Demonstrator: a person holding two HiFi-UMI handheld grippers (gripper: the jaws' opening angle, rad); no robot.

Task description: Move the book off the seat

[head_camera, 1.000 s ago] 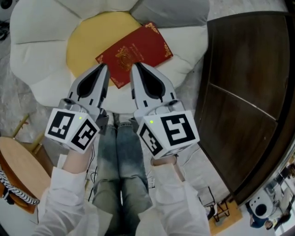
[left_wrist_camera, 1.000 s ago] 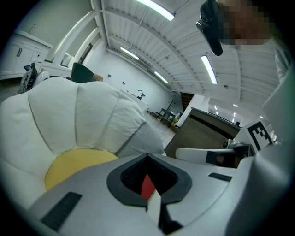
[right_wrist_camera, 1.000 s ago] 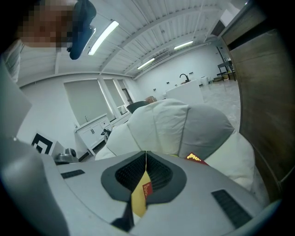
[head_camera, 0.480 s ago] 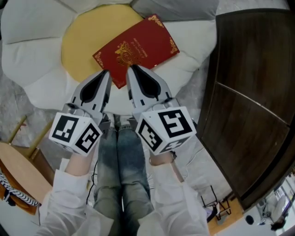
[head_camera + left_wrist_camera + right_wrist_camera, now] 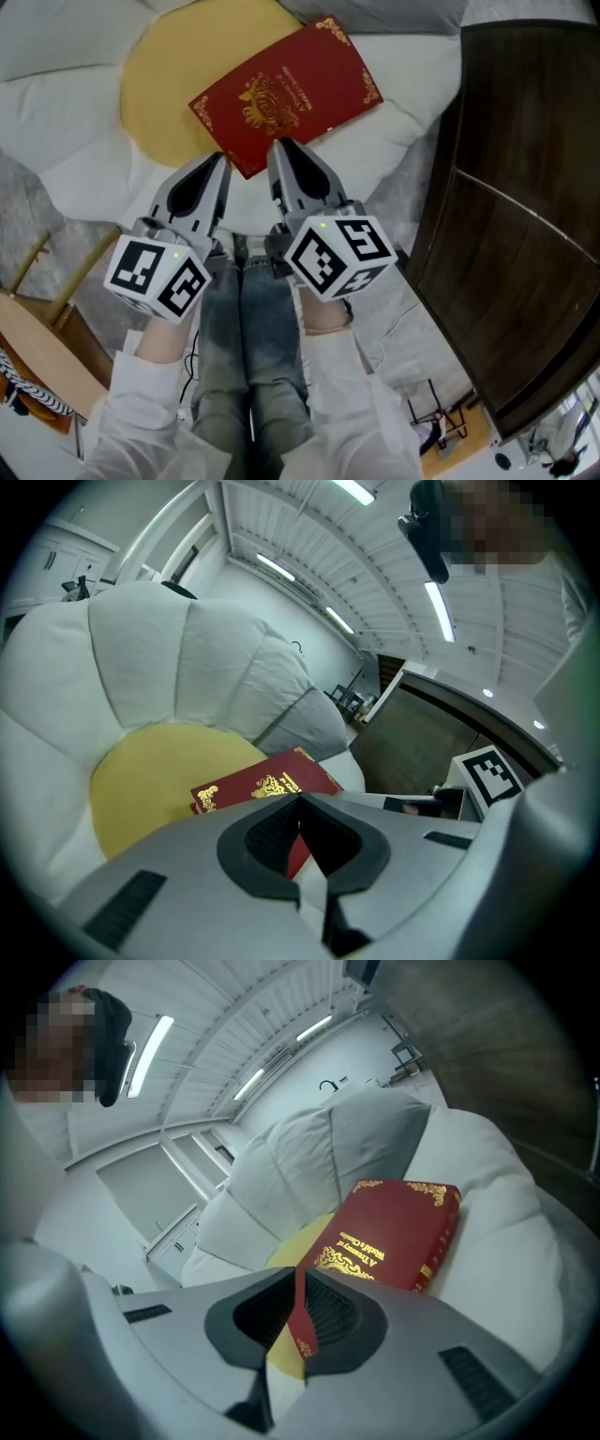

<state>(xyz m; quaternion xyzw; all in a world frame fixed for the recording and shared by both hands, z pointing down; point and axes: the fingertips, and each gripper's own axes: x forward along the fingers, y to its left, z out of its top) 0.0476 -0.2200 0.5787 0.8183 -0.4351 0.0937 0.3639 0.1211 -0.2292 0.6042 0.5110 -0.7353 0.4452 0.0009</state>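
A red hardback book (image 5: 286, 94) with gold print lies flat, partly on the round yellow cushion (image 5: 164, 94) of a white petal-shaped seat (image 5: 84, 141). My left gripper (image 5: 223, 159) is shut and empty, its tip just short of the book's near corner. Beside it, my right gripper (image 5: 279, 145) is also shut and empty, its tip at the book's near edge; contact cannot be told. In the left gripper view the book (image 5: 272, 785) shows just beyond the closed tips (image 5: 300, 799). The right gripper view has the book (image 5: 394, 1232) ahead of the closed tips (image 5: 298, 1274).
A dark wooden cabinet (image 5: 525, 187) stands close on the right of the seat. A light wooden stool (image 5: 37, 347) is at the lower left. The person's jeans-clad legs (image 5: 248, 347) are below the grippers. A grey pillow (image 5: 300, 728) leans at the seat's back.
Both grippers have come down closer to the book's near corner, still shut. The right gripper has rolled, so its marker cube shows a different face.
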